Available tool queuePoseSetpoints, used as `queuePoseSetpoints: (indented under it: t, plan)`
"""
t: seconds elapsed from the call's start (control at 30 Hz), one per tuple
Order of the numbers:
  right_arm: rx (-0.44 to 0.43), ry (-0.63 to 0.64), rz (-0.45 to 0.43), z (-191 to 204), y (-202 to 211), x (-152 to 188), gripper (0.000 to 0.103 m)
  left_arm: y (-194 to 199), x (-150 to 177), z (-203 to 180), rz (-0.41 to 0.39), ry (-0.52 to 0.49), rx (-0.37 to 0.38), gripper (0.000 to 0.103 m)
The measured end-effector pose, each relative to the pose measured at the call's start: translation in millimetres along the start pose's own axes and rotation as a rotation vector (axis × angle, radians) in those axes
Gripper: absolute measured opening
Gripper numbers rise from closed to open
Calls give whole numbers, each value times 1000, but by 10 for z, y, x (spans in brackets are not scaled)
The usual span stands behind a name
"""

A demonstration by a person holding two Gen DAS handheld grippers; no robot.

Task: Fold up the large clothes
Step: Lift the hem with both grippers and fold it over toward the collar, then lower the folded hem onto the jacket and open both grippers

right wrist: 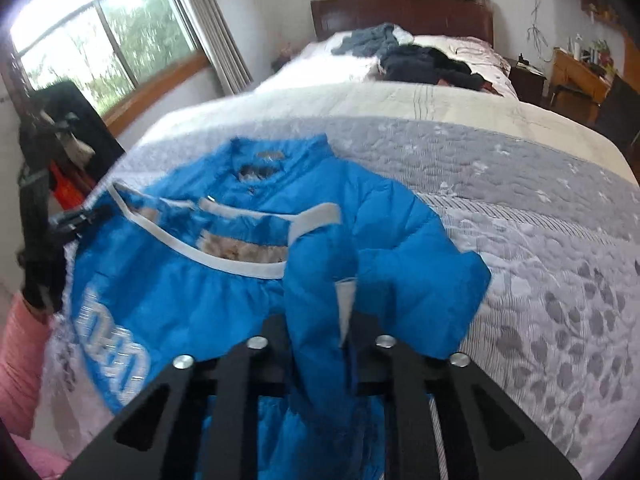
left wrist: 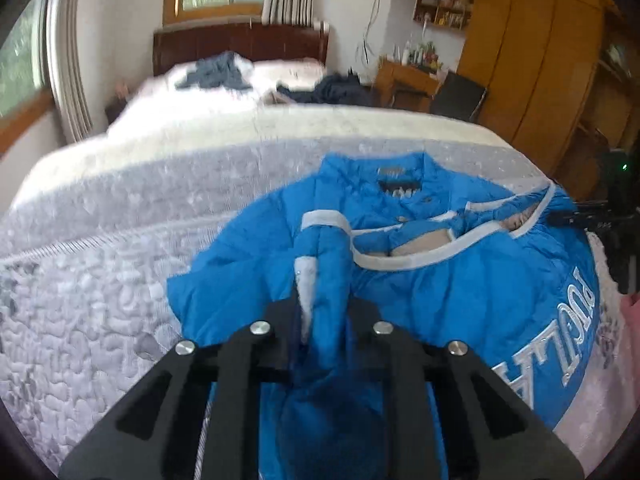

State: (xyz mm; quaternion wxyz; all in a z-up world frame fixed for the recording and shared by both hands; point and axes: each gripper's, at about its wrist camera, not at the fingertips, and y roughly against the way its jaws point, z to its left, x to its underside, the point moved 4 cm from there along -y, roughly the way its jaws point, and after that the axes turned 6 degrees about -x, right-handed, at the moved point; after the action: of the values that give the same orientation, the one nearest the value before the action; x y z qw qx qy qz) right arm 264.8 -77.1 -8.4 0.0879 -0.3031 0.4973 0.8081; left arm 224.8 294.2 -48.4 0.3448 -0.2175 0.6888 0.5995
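A big bed (left wrist: 120,280) with a grey quilt fills the room. A blue jacket (left wrist: 460,300) lies spread on it. The left tongs (left wrist: 324,312) pinch a jacket fold. The right tongs (right wrist: 320,328) pinch another fold.

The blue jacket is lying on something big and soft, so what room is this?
Most likely a bedroom: the blue jacket lies on a quilted bed with a wooden headboard, beside wooden wardrobes.
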Motion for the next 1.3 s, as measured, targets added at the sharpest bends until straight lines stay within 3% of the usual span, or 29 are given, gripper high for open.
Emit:
queuePoseSetpoints:
  t: [0.17, 0.27, 0.43, 0.67, 0.93, 1.17, 1.27, 1.3]
  plan:
    - [-38, -2, -69, 166, 390, 49, 13, 491, -80, -119, -121, 7, 7, 11]
    - [-64, -33, -121, 217, 618, -135, 13, 691, -347, -82, -200, 59, -5, 11]
    - [-46, -79, -188, 157, 769, -627, 13, 635, -805, 15, -231, 130, -21, 11]
    - [2, -193, -127, -308, 240, -1118, 13, -251, -1203, 228, -85, 210, -51, 11]
    - [53, -297, -4, -823, -576, -1056, 13, -1168, -934, 368, 142, 229, -116, 13]
    - [60, -350, 61, -1029, -961, -839, 19, -1440, -744, 550, 224, 291, -106, 29]
    - [45, -369, 54, -1035, -878, -806, 25, -1370, -742, 603, 229, 312, -103, 34]
    - [48, -371, 44, -1026, -788, -796, 32, -1292, -747, 643, 220, 327, -100, 34]
